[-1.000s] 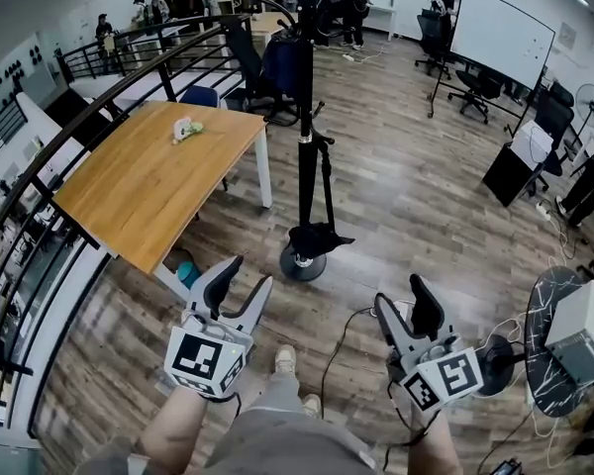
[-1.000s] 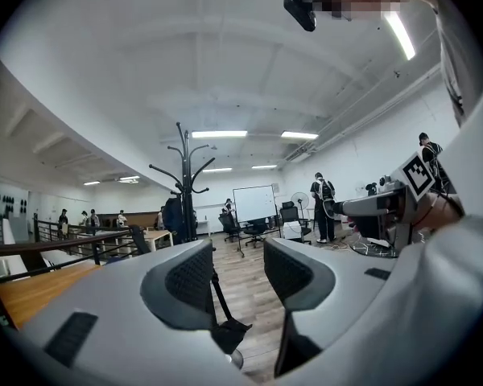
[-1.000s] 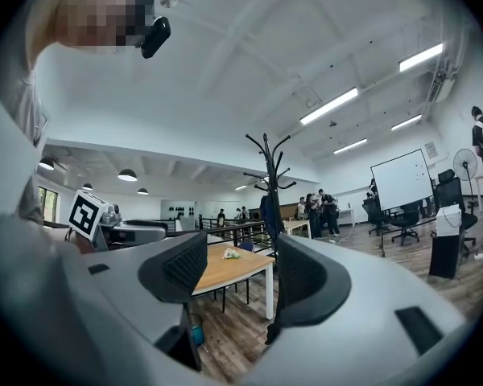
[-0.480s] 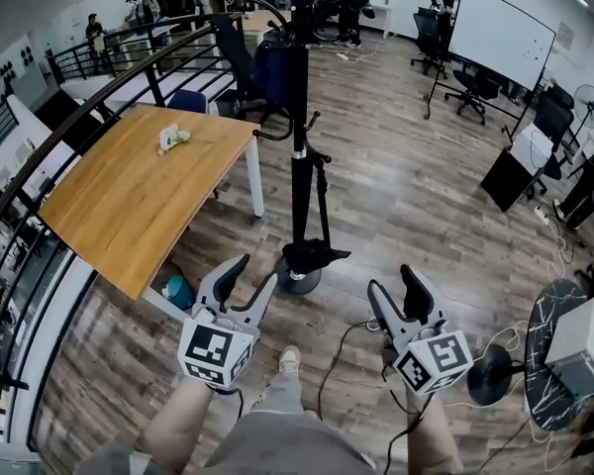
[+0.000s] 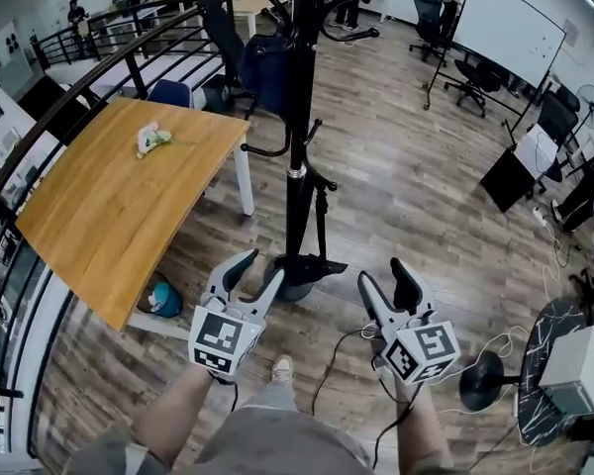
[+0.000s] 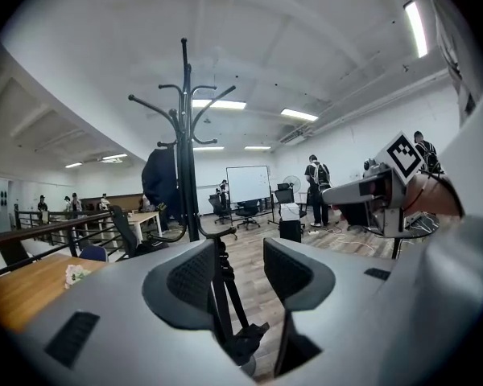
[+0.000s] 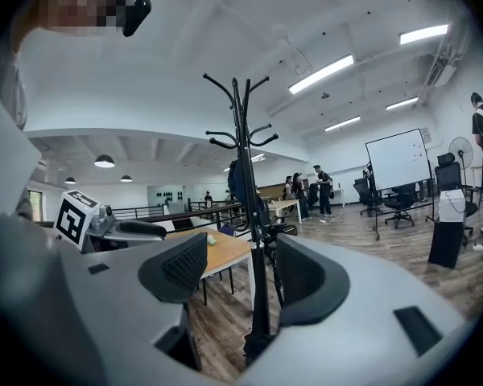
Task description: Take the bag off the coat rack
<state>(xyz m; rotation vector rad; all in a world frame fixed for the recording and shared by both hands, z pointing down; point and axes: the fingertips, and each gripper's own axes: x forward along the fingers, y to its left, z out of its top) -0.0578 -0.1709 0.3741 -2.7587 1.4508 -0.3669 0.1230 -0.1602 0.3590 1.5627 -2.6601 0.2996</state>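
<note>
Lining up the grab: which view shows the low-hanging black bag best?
Head view: the black bag and its whole strap show, low on the coat rack. Left gripper view has it framed between the jaws, partly hidden. Right gripper view shows just a dark lump behind the pole.

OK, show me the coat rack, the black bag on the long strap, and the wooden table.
coat rack (image 5: 299,117), head view, on its pole
black bag (image 5: 317,264), head view, on its body
wooden table (image 5: 109,196), head view, bare tabletop
</note>
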